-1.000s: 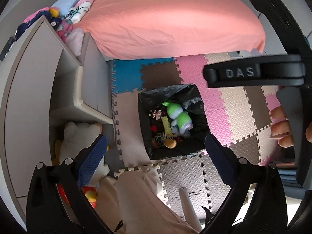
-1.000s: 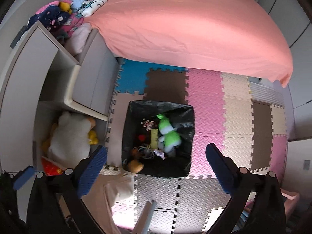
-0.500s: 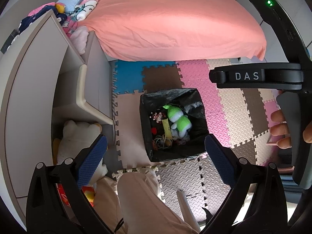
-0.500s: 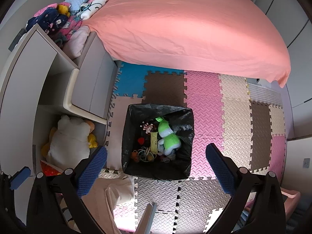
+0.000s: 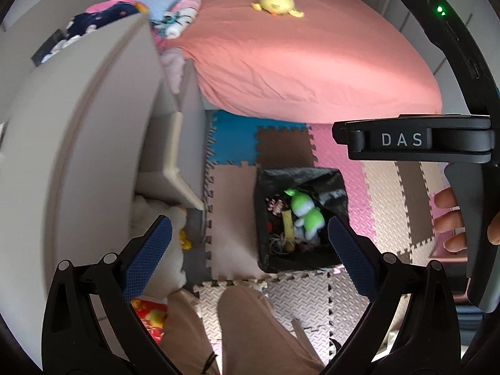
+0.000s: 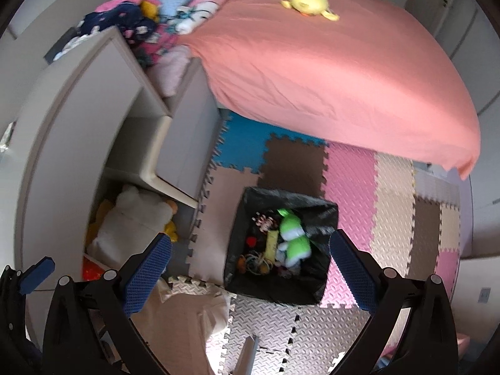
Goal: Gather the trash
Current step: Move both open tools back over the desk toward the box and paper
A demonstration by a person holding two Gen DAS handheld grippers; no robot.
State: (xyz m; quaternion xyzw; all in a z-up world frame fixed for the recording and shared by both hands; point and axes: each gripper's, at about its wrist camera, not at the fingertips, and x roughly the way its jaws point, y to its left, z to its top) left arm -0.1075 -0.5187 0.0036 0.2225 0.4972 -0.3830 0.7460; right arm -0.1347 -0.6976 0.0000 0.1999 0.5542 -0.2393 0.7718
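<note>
Left wrist view
Bin (image 5: pixel 265 218): stood on the foam floor mat (image 5: pixel 384 206), near the bed (image 5: pixel 312 62) and beside the shelf unit (image 5: pixel 93 156); lined with a black bag.
Contents: green plush (image 5: pixel 304 215) on top, a yellow strip (image 5: pixel 287 225) and small tangled bits beside it.
Handling, judged: plush soft and light, likely to squash under a pinch, best taken across the body; bag thin and slack, apt to slip and tear, best gathered at the rim.
Left tongs (image 5: pixel 248 250): spread wide, held nothing, touched nothing, hung well above the bin.
Right tongs (image 5: pixel 412 139): seen only from the side, gripped by a hand (image 5: pixel 450 215); jaw gap hidden from here.

Right wrist view
Bin (image 6: pixel 237 243): between the two blue pads (image 6: pixel 147 268), lower centre, on the mat (image 6: pixel 353 187).
Plush (image 6: pixel 292 237): lay tilted against the bag's right side, above the loose small trash (image 6: pixel 256 259).
Handling, judged: small bits light and fiddly, easier lifted out with the bag than singly.
Right tongs (image 6: pixel 248 268): wide apart, empty, clear of bin and bag.
Left tongs (image 6: pixel 37 272): only one blue tip at the left edge.
</note>
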